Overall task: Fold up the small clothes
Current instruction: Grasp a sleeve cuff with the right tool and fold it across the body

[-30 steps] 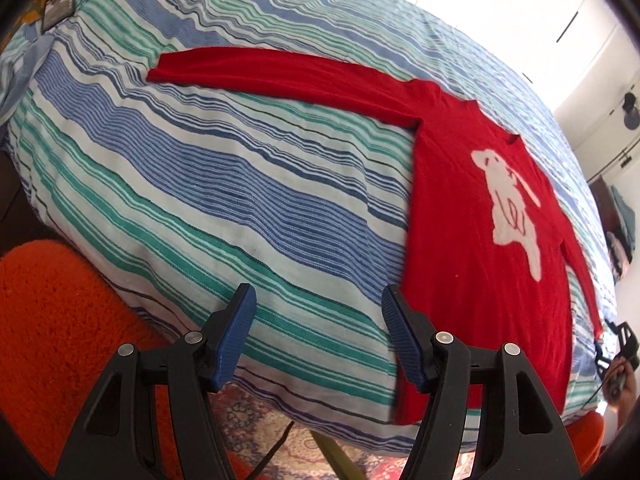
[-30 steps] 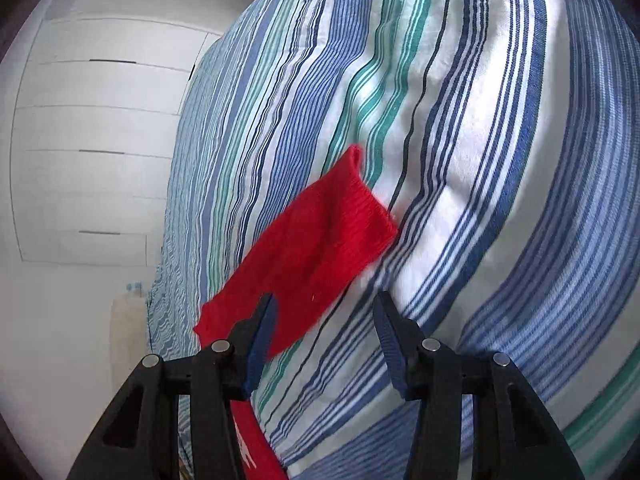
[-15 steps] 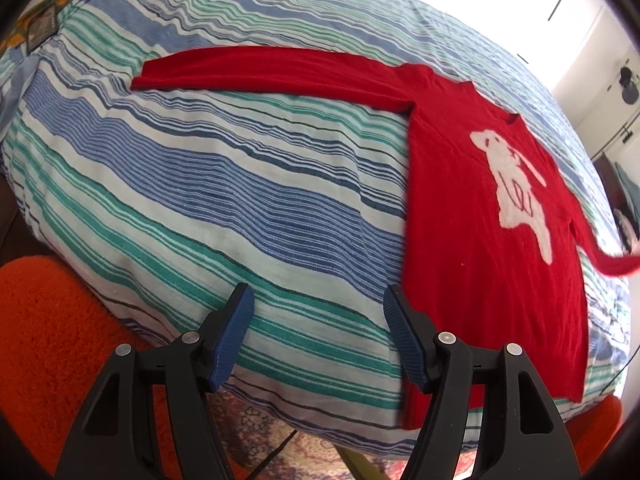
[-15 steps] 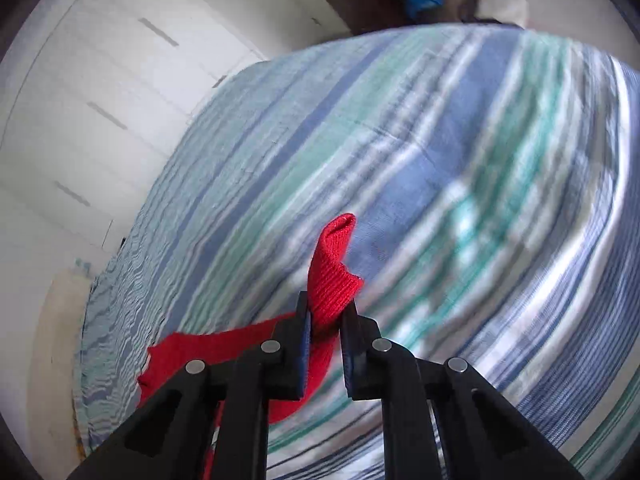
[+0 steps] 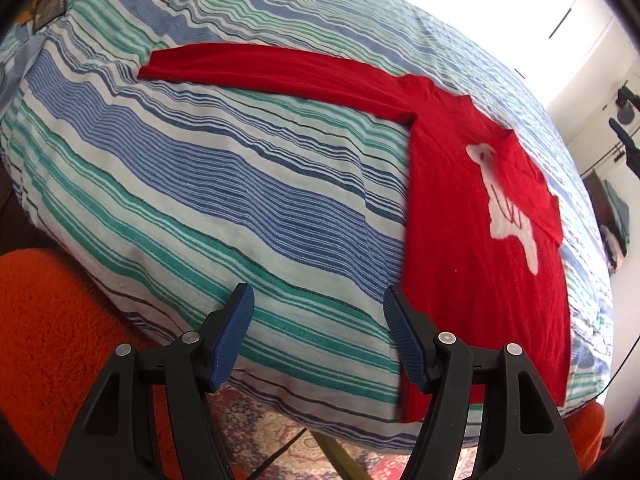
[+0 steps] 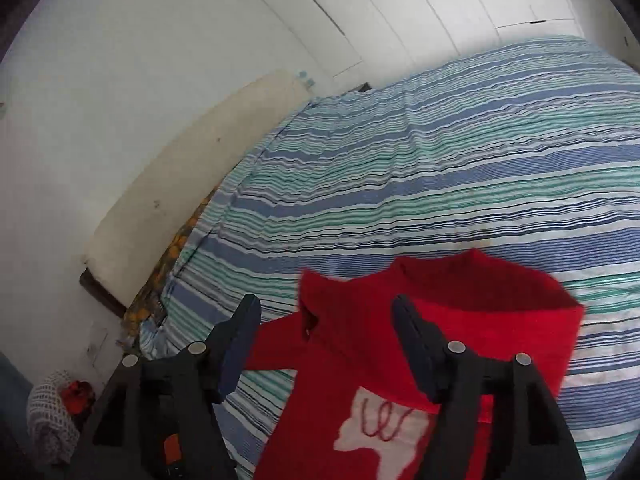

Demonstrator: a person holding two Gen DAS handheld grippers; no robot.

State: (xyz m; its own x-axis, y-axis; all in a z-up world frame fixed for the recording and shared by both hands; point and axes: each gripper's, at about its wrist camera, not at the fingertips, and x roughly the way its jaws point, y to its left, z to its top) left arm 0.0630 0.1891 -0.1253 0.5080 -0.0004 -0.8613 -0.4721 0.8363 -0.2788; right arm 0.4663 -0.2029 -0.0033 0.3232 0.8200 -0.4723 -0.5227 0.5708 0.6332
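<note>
Right tool (image 6: 326, 342) just opened, sleeve (image 5: 536, 188) dropped across sweater (image 5: 460, 248)

Red sweater (image 5: 472, 216) with white animal motif (image 5: 506, 208); bedcover (image 5: 240, 184) striped blue, green, white; orange shaggy rug (image 5: 48, 320); gripper pads (image 5: 234, 332) blue.

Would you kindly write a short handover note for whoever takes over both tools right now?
Left tool: open, empty, poised over the near edge of the striped bed, beside the red sweater's hem.
Right tool: its jaws have just been opening; open, nothing between them, above the sweater's chest.
Sweater: flat on the bed, white animal motif up.
Done: one sleeve folded across the chest.
Left: fold in the other sleeve, still stretched out sideways, then fold the body.
</note>
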